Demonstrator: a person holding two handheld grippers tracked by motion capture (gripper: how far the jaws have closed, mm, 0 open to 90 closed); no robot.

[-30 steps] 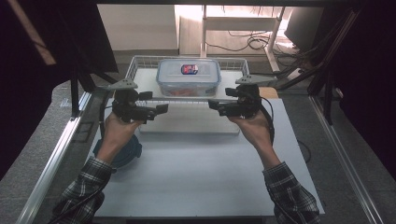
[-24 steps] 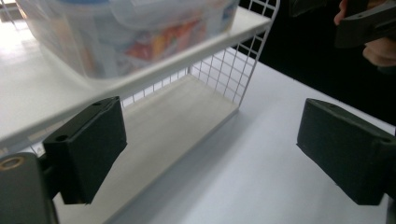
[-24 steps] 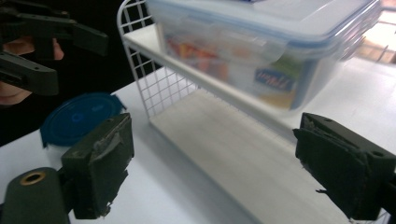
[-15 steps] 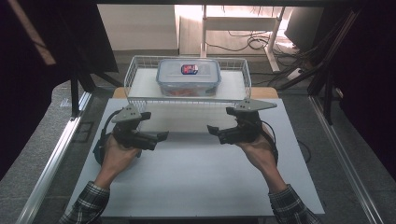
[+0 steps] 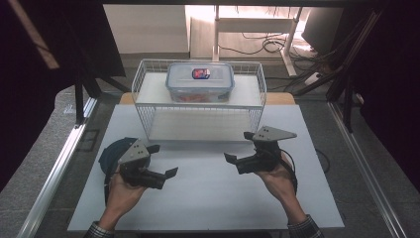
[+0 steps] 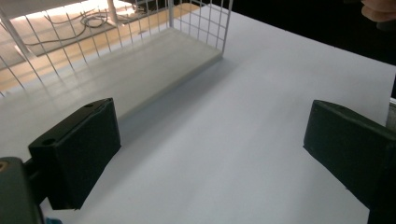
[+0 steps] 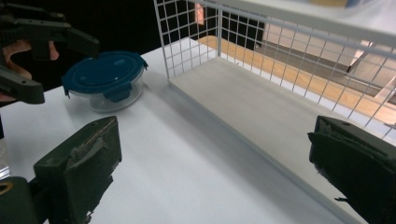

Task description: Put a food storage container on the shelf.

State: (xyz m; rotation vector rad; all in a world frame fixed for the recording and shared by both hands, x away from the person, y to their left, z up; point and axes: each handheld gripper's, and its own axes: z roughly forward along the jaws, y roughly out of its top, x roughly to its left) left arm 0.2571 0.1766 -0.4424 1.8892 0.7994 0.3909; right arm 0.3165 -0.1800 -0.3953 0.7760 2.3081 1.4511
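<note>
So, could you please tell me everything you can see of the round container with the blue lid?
The round container is a low, clear bowl, glass or plastic by its look, closed by a dark blue lid with snap flaps clipped down around its rim. It stands upright on the white table, at the left, apart from the wire rack. In the high view, the left gripper and the hand holding it overlap part of it. Nothing grips it; contents cannot be made out.
</note>
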